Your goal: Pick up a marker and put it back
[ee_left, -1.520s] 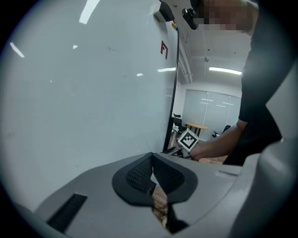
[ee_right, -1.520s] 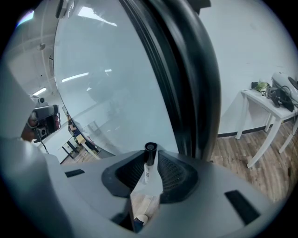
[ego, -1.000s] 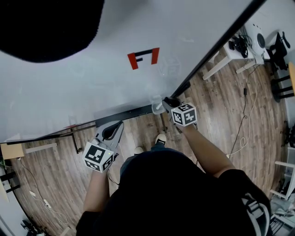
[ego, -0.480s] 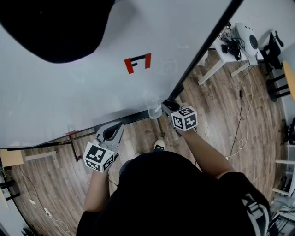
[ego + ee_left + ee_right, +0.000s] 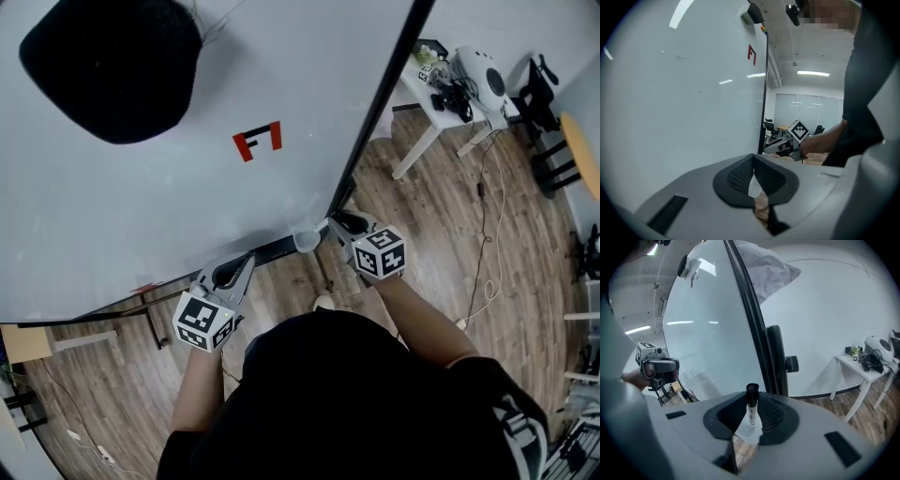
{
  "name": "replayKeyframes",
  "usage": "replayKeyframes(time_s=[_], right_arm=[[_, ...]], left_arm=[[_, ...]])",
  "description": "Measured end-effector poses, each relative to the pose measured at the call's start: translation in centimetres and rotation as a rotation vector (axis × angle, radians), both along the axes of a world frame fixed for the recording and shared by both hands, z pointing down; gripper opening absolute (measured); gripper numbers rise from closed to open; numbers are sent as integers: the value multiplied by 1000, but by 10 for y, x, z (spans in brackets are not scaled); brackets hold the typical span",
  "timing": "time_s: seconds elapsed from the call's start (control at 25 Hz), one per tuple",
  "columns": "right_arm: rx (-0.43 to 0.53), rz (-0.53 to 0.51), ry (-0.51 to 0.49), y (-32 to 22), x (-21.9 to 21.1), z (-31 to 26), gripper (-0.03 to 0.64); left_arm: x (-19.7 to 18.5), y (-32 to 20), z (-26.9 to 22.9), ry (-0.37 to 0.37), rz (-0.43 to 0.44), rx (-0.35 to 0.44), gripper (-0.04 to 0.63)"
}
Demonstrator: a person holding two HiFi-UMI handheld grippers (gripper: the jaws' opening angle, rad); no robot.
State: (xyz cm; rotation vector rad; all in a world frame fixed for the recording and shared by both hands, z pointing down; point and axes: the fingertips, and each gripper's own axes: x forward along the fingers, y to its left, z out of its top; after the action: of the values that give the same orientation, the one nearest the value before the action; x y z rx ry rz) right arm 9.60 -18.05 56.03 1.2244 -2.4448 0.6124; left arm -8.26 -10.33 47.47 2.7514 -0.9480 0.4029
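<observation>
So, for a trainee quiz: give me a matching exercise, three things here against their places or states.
Things:
1. marker
2. left hand-held gripper
3. red-and-black mark

Places or states:
A. on the whiteboard
B. shut, nothing between the jaws
C. clamped upright in the right hand-held gripper

Pairs: 1-C; 2-B; 3-A

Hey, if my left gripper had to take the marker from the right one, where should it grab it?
Probably the black cap end of the marker: it stands upright above the pads of the right gripper, which clamps the white barrel lower down. Bring the left gripper in from above, jaws opened first, since they're shut now.
</observation>
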Motion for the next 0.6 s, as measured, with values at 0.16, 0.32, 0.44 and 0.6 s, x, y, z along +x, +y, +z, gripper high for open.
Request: replayKeyframes(time_s=[0.16, 0.32, 0.44, 0.6], right_arm=[[29, 20, 3, 4, 11, -15, 64], [40, 44, 3, 9, 23, -23, 64], [43, 63, 1, 15, 33, -25, 64], [47, 81, 1, 23, 44, -29, 64]], left_arm=[[9, -1, -3, 4, 23, 6, 11], [18, -3, -7, 7, 44, 16, 11], [22, -2, -9, 7, 55, 19, 11], [27, 0, -10, 6, 65, 19, 11]])
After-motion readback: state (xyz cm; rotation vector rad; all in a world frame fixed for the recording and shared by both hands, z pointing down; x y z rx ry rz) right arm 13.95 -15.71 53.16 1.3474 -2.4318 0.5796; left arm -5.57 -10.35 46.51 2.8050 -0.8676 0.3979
